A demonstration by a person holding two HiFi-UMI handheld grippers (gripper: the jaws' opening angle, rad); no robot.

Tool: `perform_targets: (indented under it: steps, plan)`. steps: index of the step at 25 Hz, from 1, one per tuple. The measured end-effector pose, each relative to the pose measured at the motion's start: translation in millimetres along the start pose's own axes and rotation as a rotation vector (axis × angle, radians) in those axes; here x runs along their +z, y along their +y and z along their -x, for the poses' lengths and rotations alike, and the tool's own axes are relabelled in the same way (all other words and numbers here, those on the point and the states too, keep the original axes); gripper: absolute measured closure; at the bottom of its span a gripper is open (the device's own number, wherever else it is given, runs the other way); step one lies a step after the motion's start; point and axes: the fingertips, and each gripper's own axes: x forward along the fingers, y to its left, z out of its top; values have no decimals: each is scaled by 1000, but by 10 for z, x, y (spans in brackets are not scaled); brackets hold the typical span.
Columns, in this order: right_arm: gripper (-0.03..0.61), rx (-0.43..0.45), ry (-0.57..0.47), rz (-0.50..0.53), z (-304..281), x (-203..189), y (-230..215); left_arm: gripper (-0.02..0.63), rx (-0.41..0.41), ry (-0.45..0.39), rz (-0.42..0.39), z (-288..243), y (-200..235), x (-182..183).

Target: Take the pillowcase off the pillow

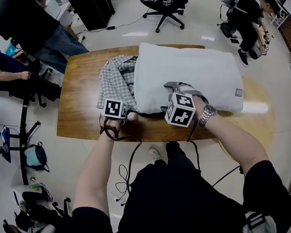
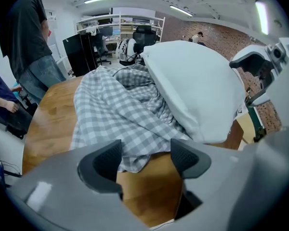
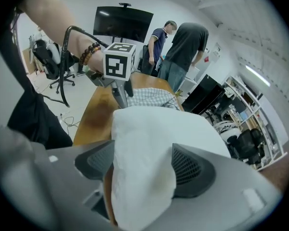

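A white pillow [image 1: 194,72] lies on the wooden table [image 1: 80,118]. The grey checked pillowcase [image 1: 115,79] sits bunched at the pillow's left end, around that end only. My left gripper [image 1: 115,109] points steeply down at the cloth's near edge. In the left gripper view its jaws [image 2: 145,155] stand open, and the pillowcase hem [image 2: 135,160] lies between the pads without being pinched. My right gripper [image 1: 182,90] is at the pillow's near edge. It is open [image 3: 139,162] with the pillow's corner [image 3: 144,148] filling the gap between the pads.
Two people [image 1: 24,18] are by the table's left end, and another sits at the far right [image 1: 250,13]. A black cabinet [image 1: 89,4] and an office chair [image 1: 165,4] stand beyond the table. Cables [image 1: 123,178] and a bag [image 1: 35,157] lie on the floor near me.
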Motion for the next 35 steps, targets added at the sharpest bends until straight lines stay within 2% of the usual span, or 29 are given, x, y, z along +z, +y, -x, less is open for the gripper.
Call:
perform_targets:
  steps: [8, 13, 15, 18, 19, 23, 24, 25, 29, 33, 35]
  plan:
    - [199, -124, 81, 162, -256, -127, -79, 285, -37, 19, -11, -218, -53, 39]
    - [201, -210, 125, 237, -401, -183, -195, 288, -73, 66, -62, -417, -93, 15]
    - [206, -230, 138, 245, -456, -178, -243, 302, -66, 51, -86, -502, -19, 95]
    - [274, -267, 154, 246, -512, -195, -324, 348, 33, -107, -211, -752, 262, 520]
    - [315, -280, 158, 241, -523, -209, -351, 362, 53, -121, -233, -801, 305, 580]
    - [479, -313, 168, 191, -522, -198, -449, 404, 87, -79, -291, -820, 374, 621]
    - [512, -324, 171, 178, -493, -180, -483, 487, 113, -74, -311, -785, 436, 632]
    - [534, -336, 175, 167, -455, -170, -518, 538, 140, -72, -321, -748, 517, 637]
    - [551, -361, 199, 121, -356, -305, -537, 552, 190, -67, -247, -650, 877, 509]
    - [554, -375, 217, 80, -361, -499, -326, 558, 250, -52, -159, -593, 1290, 129]
    - [554, -378, 222, 79, -367, -500, -288, 558, 253, -31, -112, -548, 1430, -42]
